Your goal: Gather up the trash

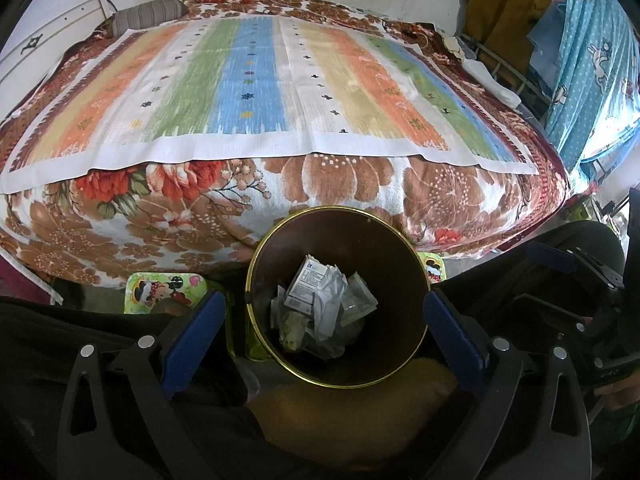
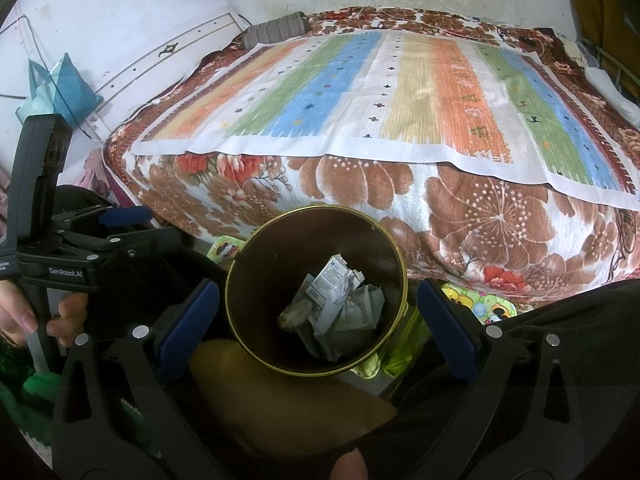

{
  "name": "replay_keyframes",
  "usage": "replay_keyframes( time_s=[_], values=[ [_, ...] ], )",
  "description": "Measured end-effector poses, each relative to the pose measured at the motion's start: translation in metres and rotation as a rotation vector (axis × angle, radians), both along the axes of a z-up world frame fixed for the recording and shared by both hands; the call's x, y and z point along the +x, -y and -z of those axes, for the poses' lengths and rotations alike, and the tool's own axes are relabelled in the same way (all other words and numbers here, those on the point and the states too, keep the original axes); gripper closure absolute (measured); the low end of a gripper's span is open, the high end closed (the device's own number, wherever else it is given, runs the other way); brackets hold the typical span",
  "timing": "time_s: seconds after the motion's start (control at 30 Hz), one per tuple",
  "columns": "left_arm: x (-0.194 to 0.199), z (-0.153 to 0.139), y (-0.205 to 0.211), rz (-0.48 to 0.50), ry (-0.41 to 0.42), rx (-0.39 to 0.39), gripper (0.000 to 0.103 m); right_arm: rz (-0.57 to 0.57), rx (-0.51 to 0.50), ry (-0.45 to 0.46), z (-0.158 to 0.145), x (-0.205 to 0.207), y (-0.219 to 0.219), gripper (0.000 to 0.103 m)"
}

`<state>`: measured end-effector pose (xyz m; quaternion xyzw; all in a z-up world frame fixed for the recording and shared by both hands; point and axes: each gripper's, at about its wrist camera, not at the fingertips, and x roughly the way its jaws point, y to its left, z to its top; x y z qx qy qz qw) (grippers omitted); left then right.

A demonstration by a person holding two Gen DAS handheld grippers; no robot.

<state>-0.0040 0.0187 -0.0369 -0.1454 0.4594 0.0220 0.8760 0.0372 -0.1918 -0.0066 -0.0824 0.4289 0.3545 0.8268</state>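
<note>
Two grippers frame a round waste bin (image 1: 340, 296) that stands on the floor just in front of the bed (image 1: 280, 184). All places below are given relative to this bin.

Left gripper (image 1: 324, 324): fingers spread wide, one blue pad on either side of the bin's gold rim, neither visibly touching it; nothing is held.

Right gripper (image 2: 318, 320): likewise spread wide and empty, its pads flanking the rim. It also appears at the right edge of the left wrist view.

Trash: inside the bin, at the bottom, lie a small printed carton (image 1: 310, 284), crumpled white paper (image 1: 330, 300) and clear plastic wrapping (image 1: 360, 306), heaped and touching one another. The heap sits below and between both pairs of fingers, well down from the rim.

Handling (judged): these pieces look light, soft and easily crushed; the carton is the stiffest and offers flat faces for a pinch, whereas the wrapping is probably slippery and best taken at a bunched fold. The bin itself looks rigid and smooth-walled; its rim would be the natural hold.

Surroundings: a striped cloth (image 2: 384, 100) covers the bed beyond the bin; a yellow-brown cushion (image 2: 292, 396) lies on the near side, touching or just beside the bin's base.
</note>
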Motion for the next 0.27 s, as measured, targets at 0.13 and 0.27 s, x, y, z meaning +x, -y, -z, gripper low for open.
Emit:
replay_keyframes(
  time_s=[0.13, 0.27],
  values=[
    [-0.003, 0.0039, -0.0004, 0.002, -0.007, 0.001, 0.006, 0.0, -0.001, -0.001, 0.0006, -0.0009, -0.0006, 0.009],
    [-0.0049, 0.0041, -0.0003, 0.001, -0.009, 0.001, 0.006, 0.0, 0.001, -0.001, 0.0003, -0.0007, -0.0003, 0.009]
  ],
)
